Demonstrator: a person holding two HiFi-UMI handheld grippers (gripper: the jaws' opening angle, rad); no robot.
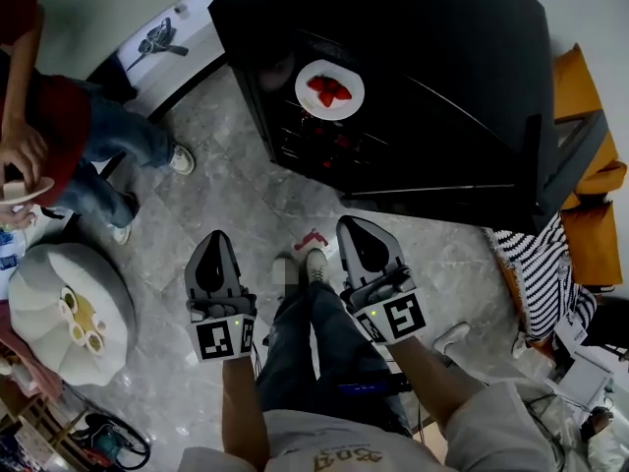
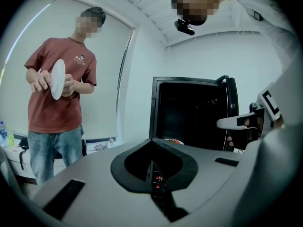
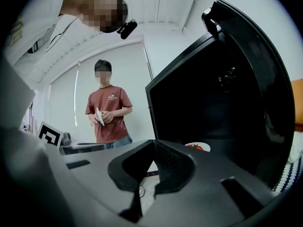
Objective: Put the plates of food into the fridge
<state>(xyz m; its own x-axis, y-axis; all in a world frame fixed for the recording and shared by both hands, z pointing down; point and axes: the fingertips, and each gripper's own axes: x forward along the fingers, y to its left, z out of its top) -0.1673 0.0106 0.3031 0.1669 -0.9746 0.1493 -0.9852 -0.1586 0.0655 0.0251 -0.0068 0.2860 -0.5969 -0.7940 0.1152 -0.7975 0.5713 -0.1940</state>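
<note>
A black fridge (image 1: pixel 413 77) stands open ahead of me. Inside it, on a shelf, sits a white plate of red food (image 1: pixel 329 88); its edge peeks over the jaws in the left gripper view (image 2: pixel 173 141) and the right gripper view (image 3: pixel 199 146). My left gripper (image 1: pixel 214 236) and right gripper (image 1: pixel 352 222) hang low over the stone floor, well short of the fridge. On both, the jaw tips meet with nothing between them. A person in a red shirt (image 2: pixel 59 86) stands to the left with a bare white plate (image 2: pixel 57 78) in both hands.
The fridge door (image 3: pixel 258 79) swings out on the right. An orange chair (image 1: pixel 590 190) and a striped cloth (image 1: pixel 539 268) lie to the right. A pale round pouffe (image 1: pixel 64 308) with small items on it sits at the left, with cables near it.
</note>
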